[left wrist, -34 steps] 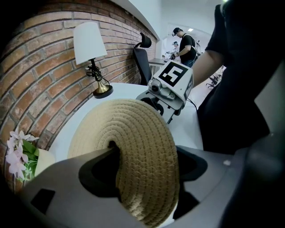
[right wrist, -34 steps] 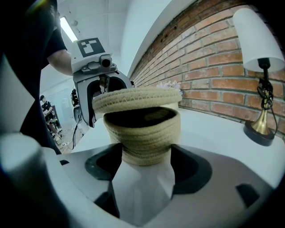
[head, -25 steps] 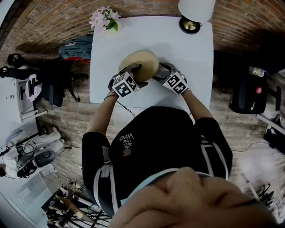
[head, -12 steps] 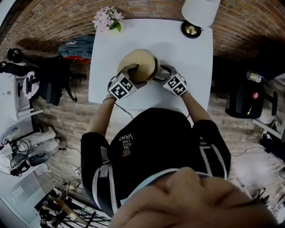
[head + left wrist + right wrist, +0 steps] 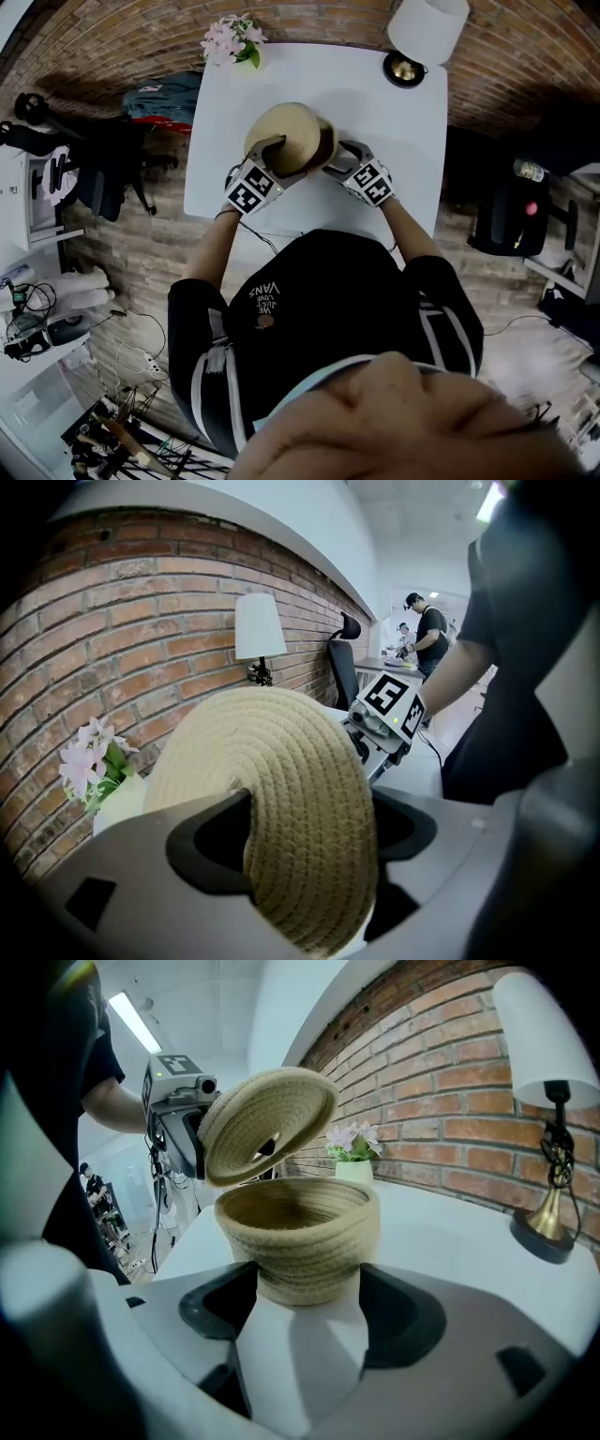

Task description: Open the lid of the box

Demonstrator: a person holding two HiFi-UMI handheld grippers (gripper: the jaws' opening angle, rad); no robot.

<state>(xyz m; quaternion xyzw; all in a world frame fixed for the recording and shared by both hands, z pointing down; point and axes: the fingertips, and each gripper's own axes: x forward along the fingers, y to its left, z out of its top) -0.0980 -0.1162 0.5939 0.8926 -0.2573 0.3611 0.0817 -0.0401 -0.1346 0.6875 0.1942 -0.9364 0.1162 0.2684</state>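
Note:
A woven rope box (image 5: 298,1232) stands on the white table (image 5: 375,94). Its round woven lid (image 5: 292,131) is off the rim and hangs tilted above it, so the box mouth shows in the right gripper view. My left gripper (image 5: 277,150) is shut on the lid (image 5: 281,789), gripping its edge from the left. My right gripper (image 5: 339,155) is at the box's right side, with its jaws against both flanks of the box base. In the head view the lid hides most of the box.
A white lamp (image 5: 422,33) with a brass foot stands at the table's far right corner. A vase of pink flowers (image 5: 228,42) is at the far left corner. A brick wall runs behind the table. Chairs and gear stand on the floor to the left.
The lid has lifted and tilted a little more, so the dark box opening now shows at its right edge. Both grippers have stayed close to the box.

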